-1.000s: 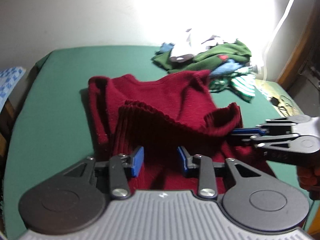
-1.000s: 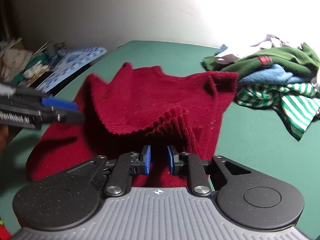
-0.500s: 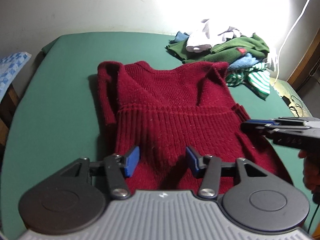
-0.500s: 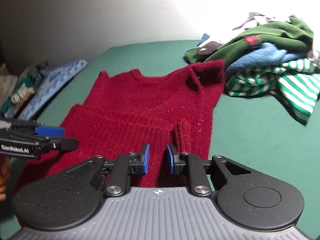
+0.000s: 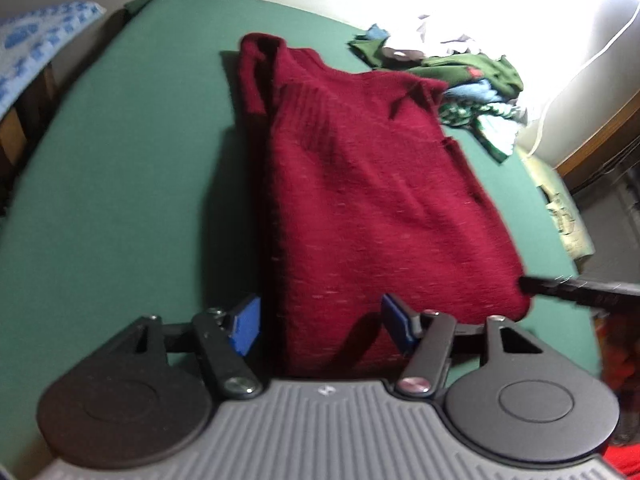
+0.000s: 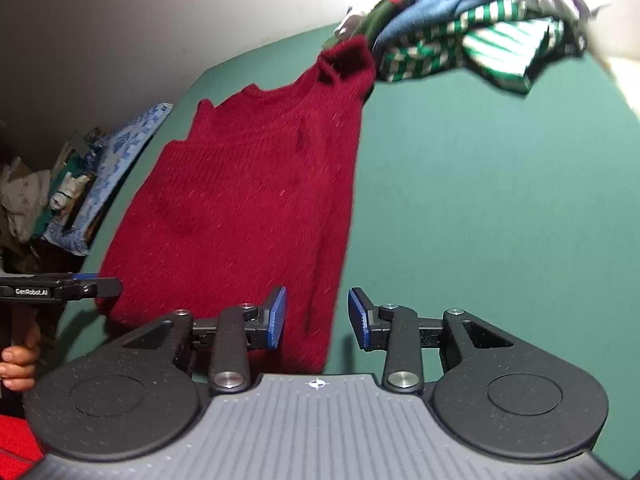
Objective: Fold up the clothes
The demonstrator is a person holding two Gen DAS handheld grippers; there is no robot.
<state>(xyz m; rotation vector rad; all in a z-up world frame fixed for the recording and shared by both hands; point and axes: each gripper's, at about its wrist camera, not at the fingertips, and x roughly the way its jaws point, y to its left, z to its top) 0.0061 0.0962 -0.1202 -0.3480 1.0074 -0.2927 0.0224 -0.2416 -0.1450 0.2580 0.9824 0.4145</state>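
A dark red knitted sweater [image 5: 372, 200] lies flat on the green table [image 5: 120, 184], folded, with its ribbed hem up near the collar. My left gripper [image 5: 321, 326] is open at the sweater's near edge, and the cloth runs loosely between its blue pads [image 5: 246, 326]. The right gripper [image 5: 576, 290] comes in from the right at the sweater's near corner. In the right wrist view, my right gripper [image 6: 318, 318] is open over the near right edge of the sweater [image 6: 248, 200]. The left gripper [image 6: 60, 286] sits at the far left, held by a hand [image 6: 18, 360].
A pile of green, blue and striped clothes [image 5: 472, 80] sits at the table's far right, touching the sweater's shoulder [image 6: 460, 28]. A blue patterned cloth [image 6: 116, 160] and clutter lie beyond the left edge. Bare green table [image 6: 500, 200] stretches right of the sweater.
The raised lower half of the sweater has been laid forward onto the chest and let go. Both grippers have opened wider and drawn back to the near fold.
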